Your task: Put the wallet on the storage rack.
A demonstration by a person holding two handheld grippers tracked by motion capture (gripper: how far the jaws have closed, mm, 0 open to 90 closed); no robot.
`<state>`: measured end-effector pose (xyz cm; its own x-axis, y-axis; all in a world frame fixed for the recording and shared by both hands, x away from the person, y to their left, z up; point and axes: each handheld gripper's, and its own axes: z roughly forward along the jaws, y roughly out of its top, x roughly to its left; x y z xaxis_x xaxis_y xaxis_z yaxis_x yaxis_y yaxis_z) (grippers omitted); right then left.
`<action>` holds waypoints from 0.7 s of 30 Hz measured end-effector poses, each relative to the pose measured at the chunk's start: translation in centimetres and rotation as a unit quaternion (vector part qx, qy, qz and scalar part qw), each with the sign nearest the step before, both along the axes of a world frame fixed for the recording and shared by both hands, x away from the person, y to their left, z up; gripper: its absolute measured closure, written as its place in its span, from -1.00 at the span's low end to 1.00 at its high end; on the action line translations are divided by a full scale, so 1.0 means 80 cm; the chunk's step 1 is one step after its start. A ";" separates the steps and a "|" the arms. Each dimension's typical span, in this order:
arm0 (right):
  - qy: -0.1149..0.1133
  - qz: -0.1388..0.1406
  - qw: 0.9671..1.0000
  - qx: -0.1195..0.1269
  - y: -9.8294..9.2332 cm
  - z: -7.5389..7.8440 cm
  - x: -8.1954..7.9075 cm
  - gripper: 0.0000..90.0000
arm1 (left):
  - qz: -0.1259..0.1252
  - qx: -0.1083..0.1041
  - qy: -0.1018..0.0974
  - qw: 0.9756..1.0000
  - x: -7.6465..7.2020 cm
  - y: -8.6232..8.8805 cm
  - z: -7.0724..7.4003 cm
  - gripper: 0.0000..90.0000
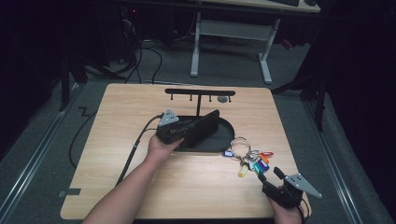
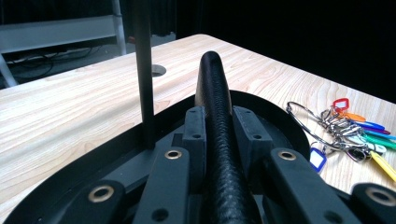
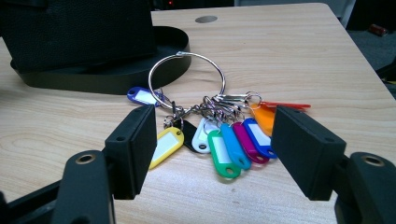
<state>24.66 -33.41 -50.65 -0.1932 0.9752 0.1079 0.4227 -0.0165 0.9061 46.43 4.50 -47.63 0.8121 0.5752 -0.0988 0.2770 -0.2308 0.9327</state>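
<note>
Wallet: a black, textured wallet [image 2: 219, 140] stands on edge, clamped between the two pads of the left gripper [image 1: 187, 130]; in the high view it sits over the black oval base [image 1: 224, 140] of the hook stand.
Left gripper: jaws closed on the wallet, one pad pressed to each flat side, the wallet's rounded end sticking out past the pads; the person's left hand [image 1: 161, 148] holds the gripper from behind.
Hook stand: a thin black post [image 2: 144, 79] rises from the oval base just beside the wallet, and carries a crossbar [image 1: 200, 92] with small hooks.
Key ring: a large metal ring [image 3: 187, 77] lies flat on the wooden table [image 1: 140, 116], just beside the base, at its near right edge.
Key tags: coloured plastic tags [image 3: 224, 140] fan out from the ring toward the right gripper; yellow, white, green, blue, purple, orange and red can be told apart, with one more blue tag by the ring.
Right gripper: the right gripper [image 3: 212, 154] rests low near the table's near right corner, jaws wide apart with nothing between the pads, aimed at the tags and close to them without touching.
Table: pale wood grain, with a small round hole near the far edge.
</note>
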 end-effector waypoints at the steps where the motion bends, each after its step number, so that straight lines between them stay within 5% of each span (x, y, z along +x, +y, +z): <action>1: 0.000 -0.001 1.000 0.001 0.000 0.000 0.000 -0.30 | 0.000 0.000 -0.002 1.000 0.000 -0.001 0.000 0.70; 13: -0.002 -0.002 1.000 0.002 0.002 0.001 -0.001 -0.30 | -0.006 -0.006 0.002 1.000 0.007 0.001 -0.002 0.69; 21: -0.003 -0.002 1.000 0.000 0.003 0.002 -0.002 -0.30 | -0.004 0.009 -0.005 1.000 0.002 0.000 0.000 0.63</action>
